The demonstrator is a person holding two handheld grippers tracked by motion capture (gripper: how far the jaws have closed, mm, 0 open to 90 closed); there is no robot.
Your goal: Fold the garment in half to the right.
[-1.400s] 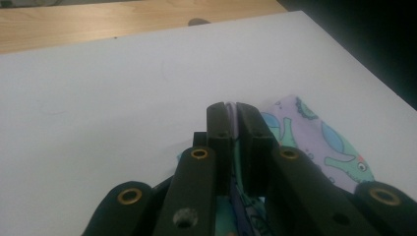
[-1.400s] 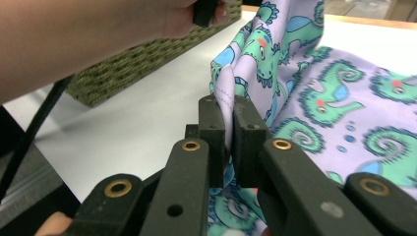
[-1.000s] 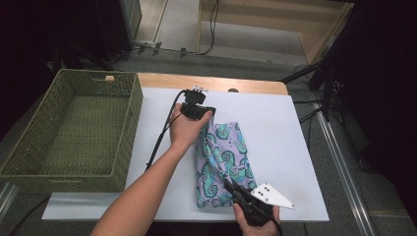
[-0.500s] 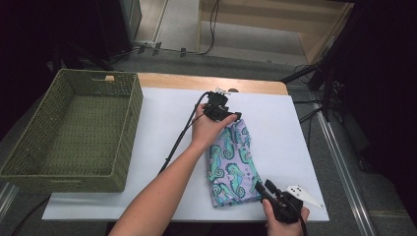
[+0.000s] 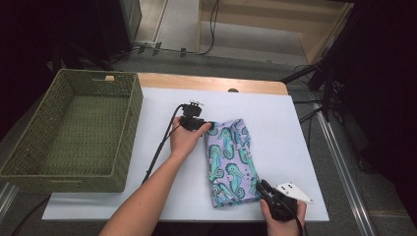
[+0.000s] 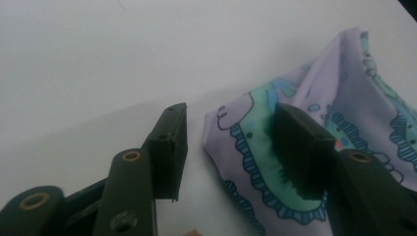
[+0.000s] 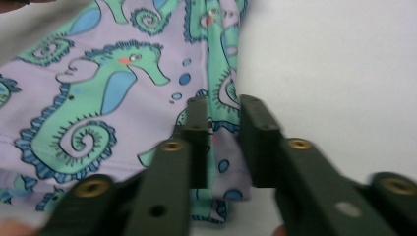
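While our right gripper [image 7: 222, 142] pinches the folded edge of the seahorse-print cloth [image 5: 228, 160] between its closing jaws, our left gripper [image 6: 228, 147] stands apart and has just been narrowing, straddling the far corner, one jaw over the fabric, the other on the white table [image 5: 157, 103] beside it. We judge we are taking hold of both ends; next, the left must close on that corner.

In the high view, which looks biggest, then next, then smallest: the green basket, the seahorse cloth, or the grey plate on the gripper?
1. The green woven basket looks biggest.
2. The folded seahorse cloth comes next.
3. The grey three-cornered plate on the right gripper looks smallest.
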